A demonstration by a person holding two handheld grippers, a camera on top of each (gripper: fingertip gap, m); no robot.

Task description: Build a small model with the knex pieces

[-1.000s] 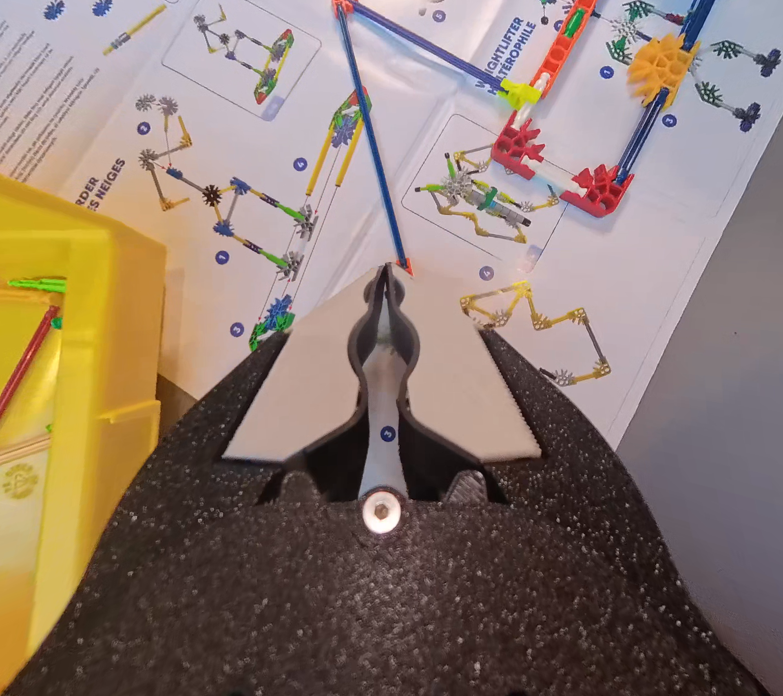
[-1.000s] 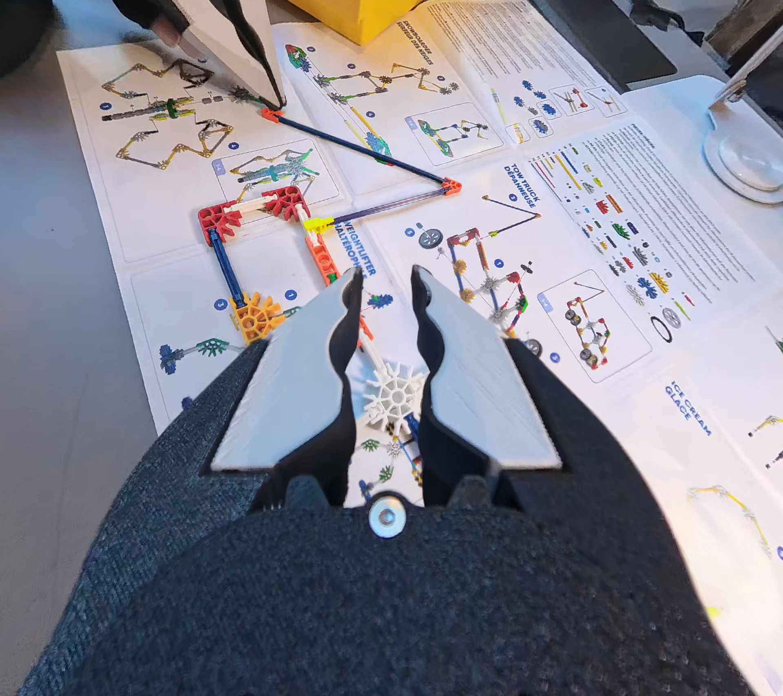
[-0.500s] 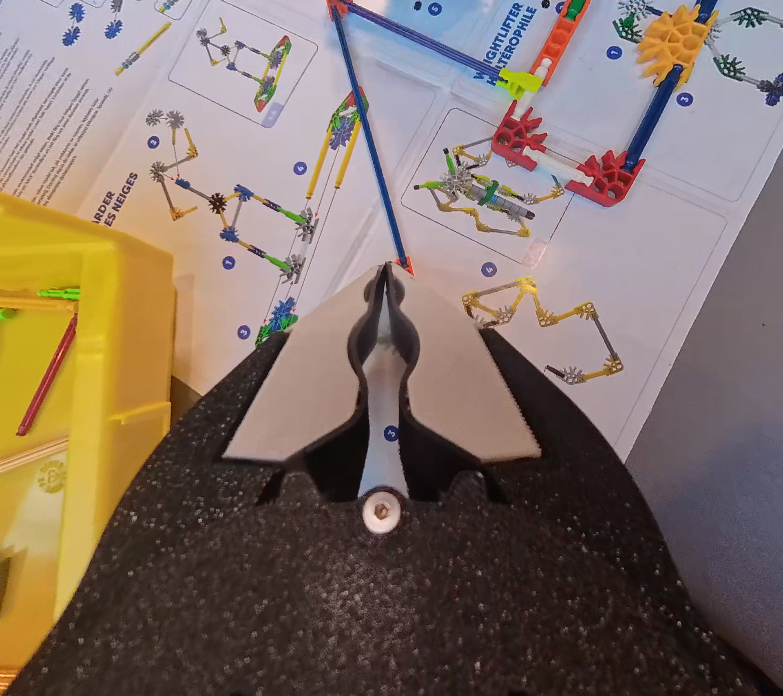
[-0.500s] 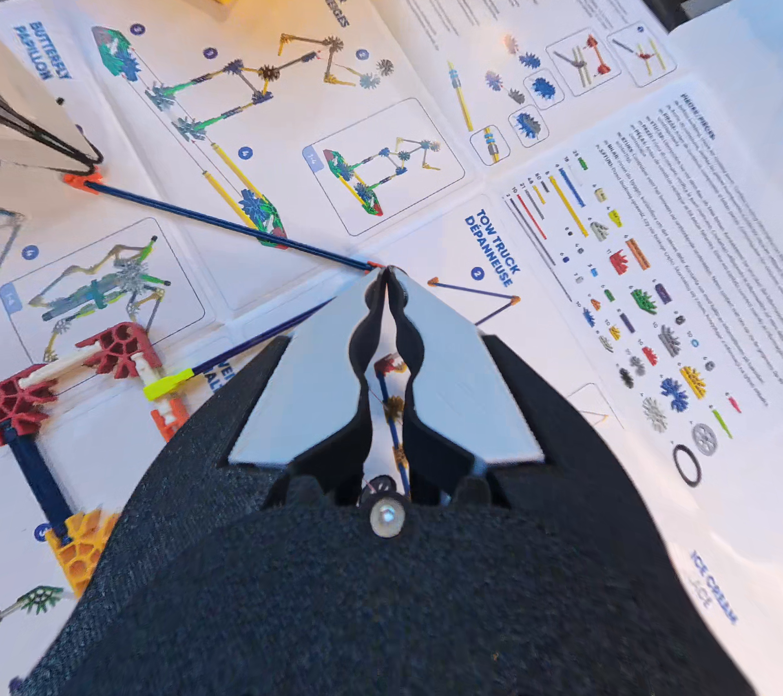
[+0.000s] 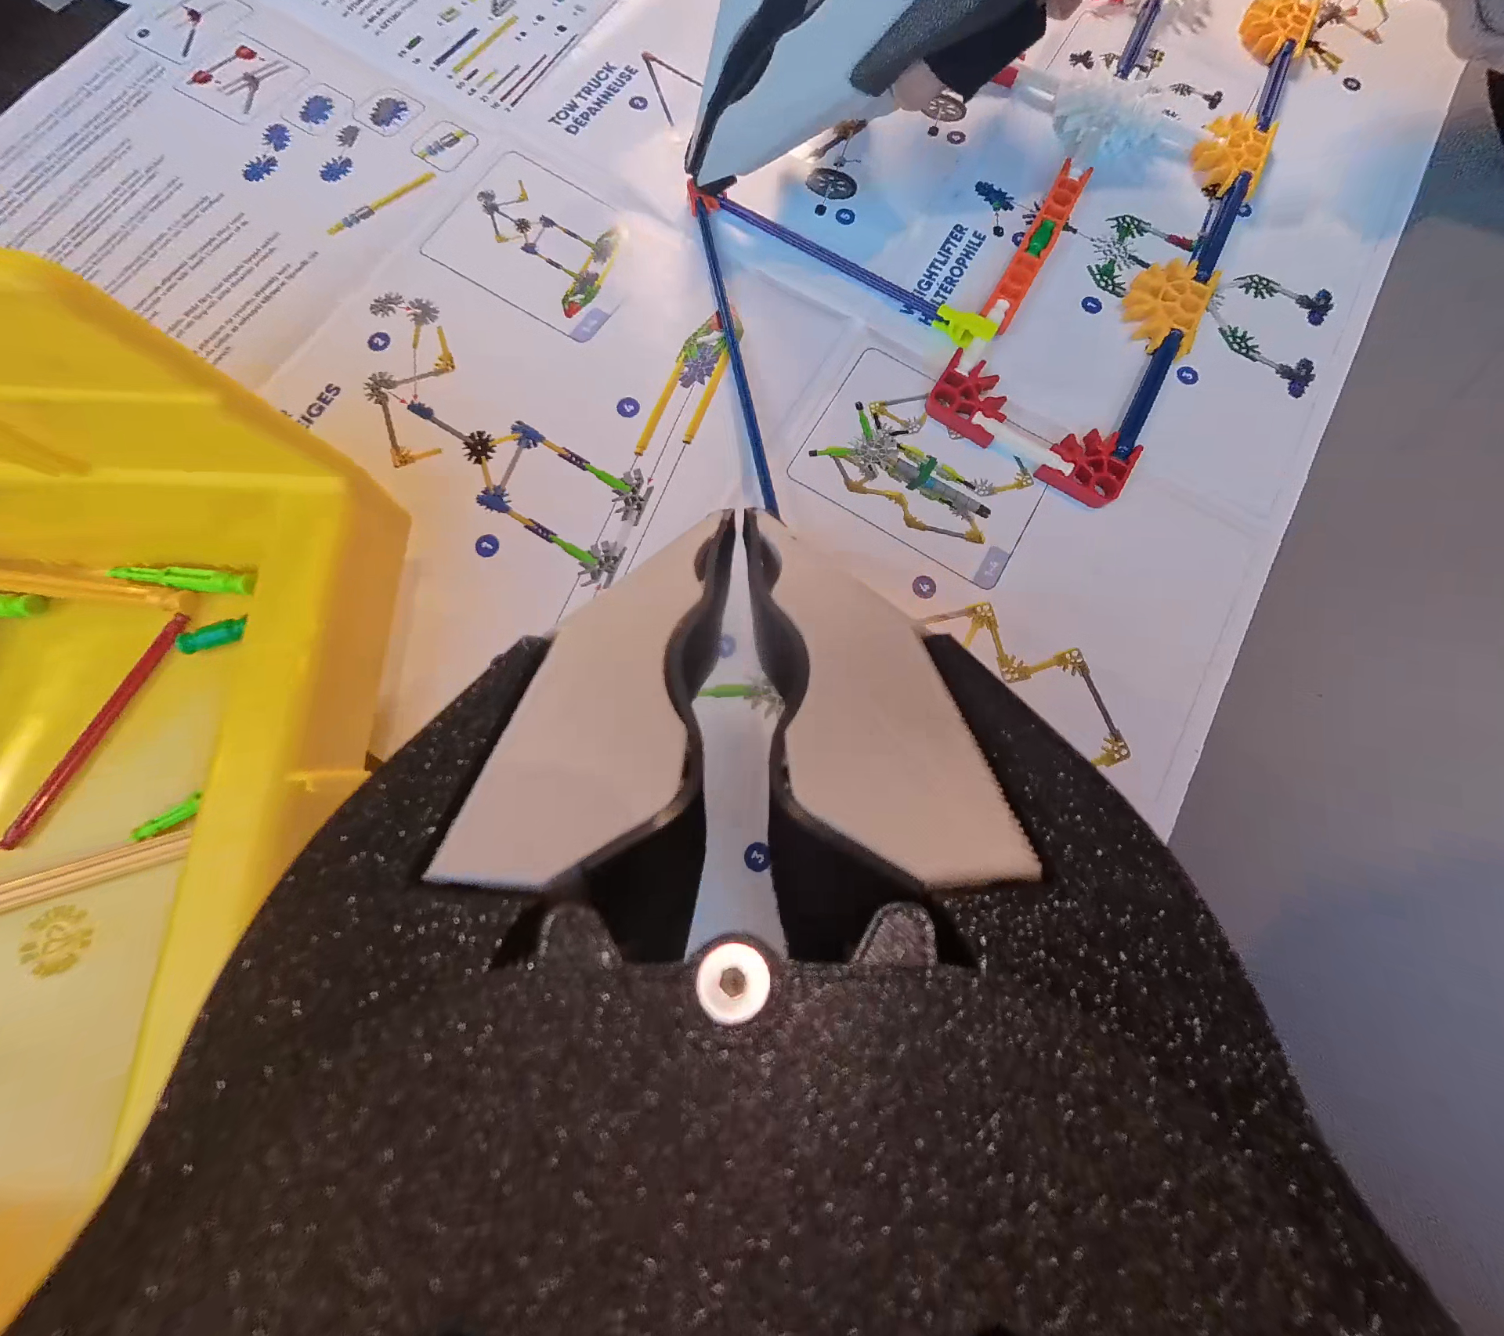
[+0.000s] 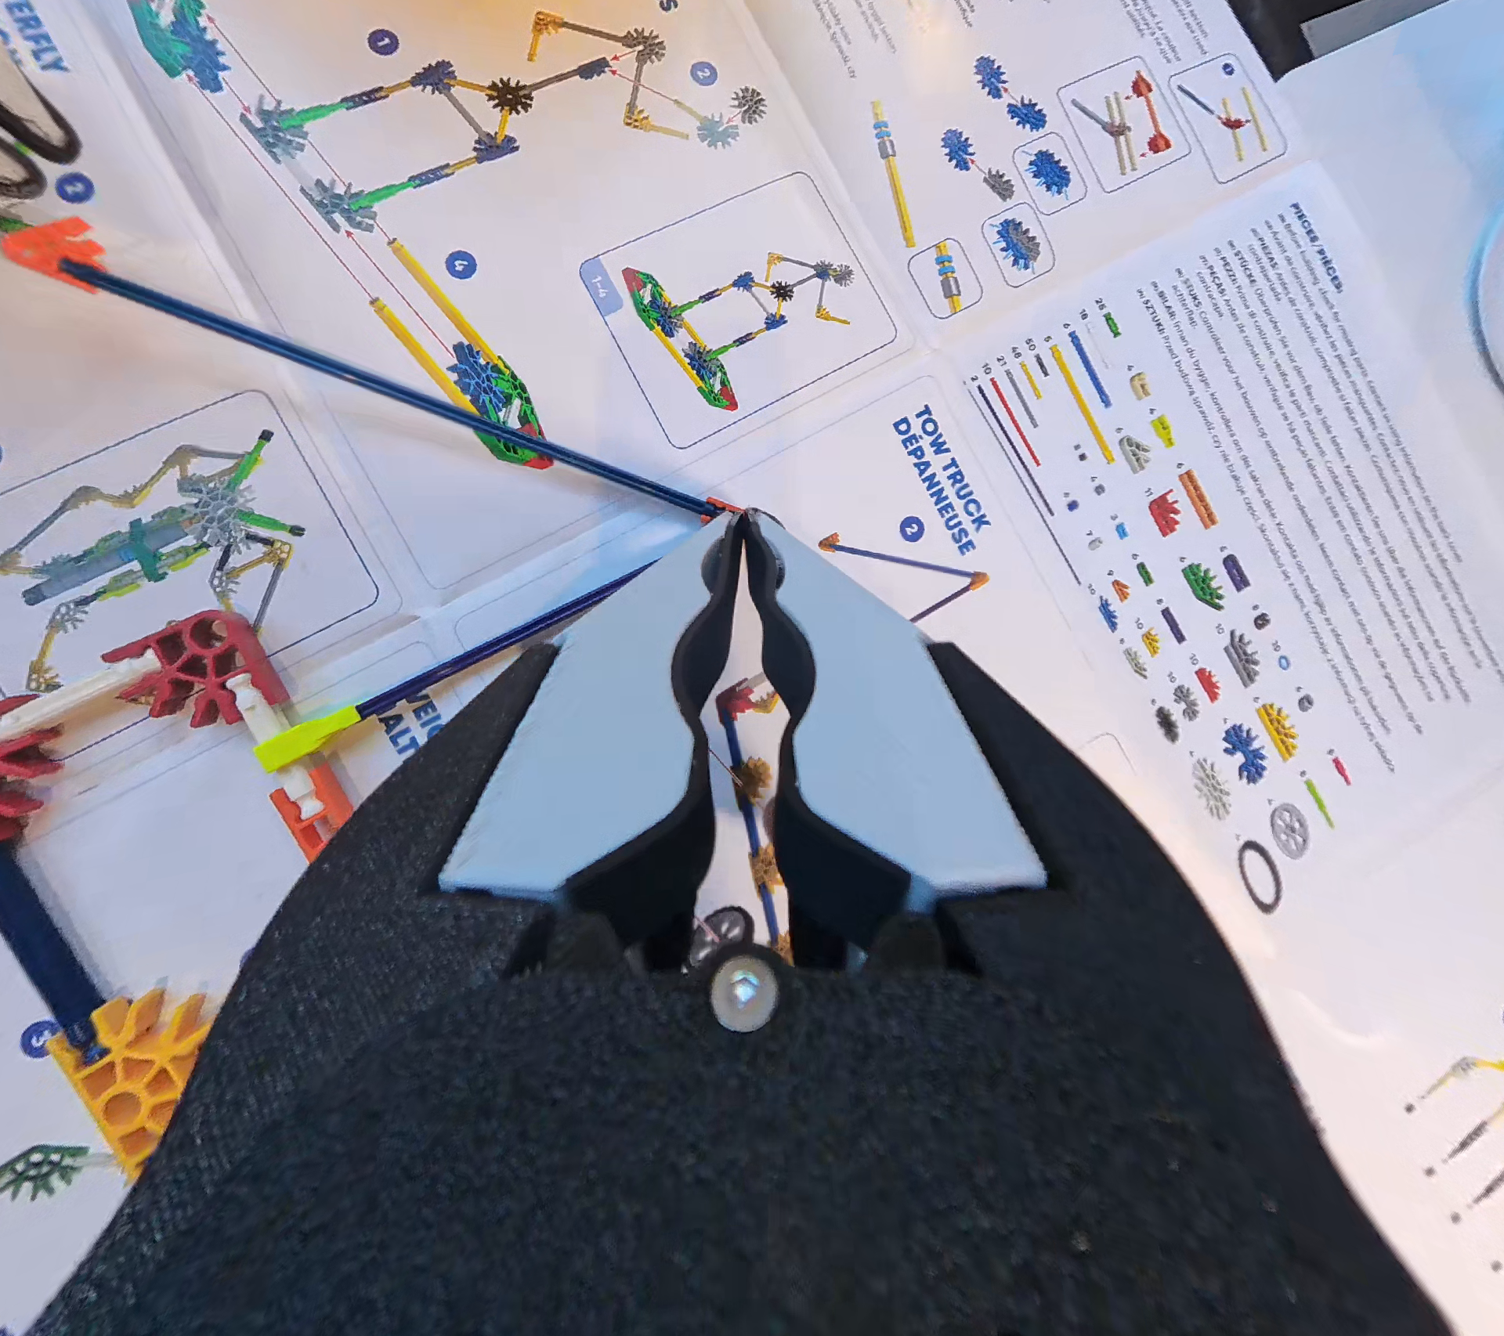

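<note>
White instruction sheet [image 5: 570, 101] covers grey table. Right gripper [image 6: 742, 516] pinched on orange corner connector [image 5: 701, 196] joining two blue rods. Left gripper [image 5: 736, 516] closed at long blue rod [image 5: 736, 361] near end, beside yellow bin [image 5: 244, 483].

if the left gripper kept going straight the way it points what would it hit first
Most likely the long blue rod, which starts right at the left gripper's closed jaws and runs ahead to the orange corner connector pinched by the right gripper. Depth is hard to judge.

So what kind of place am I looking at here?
Probably a desk or worktable set up for toy building: a big folded instruction sheet covers it, a half-built rod-and-connector model lies on top, and a yellow bin holds spare rods.
</note>
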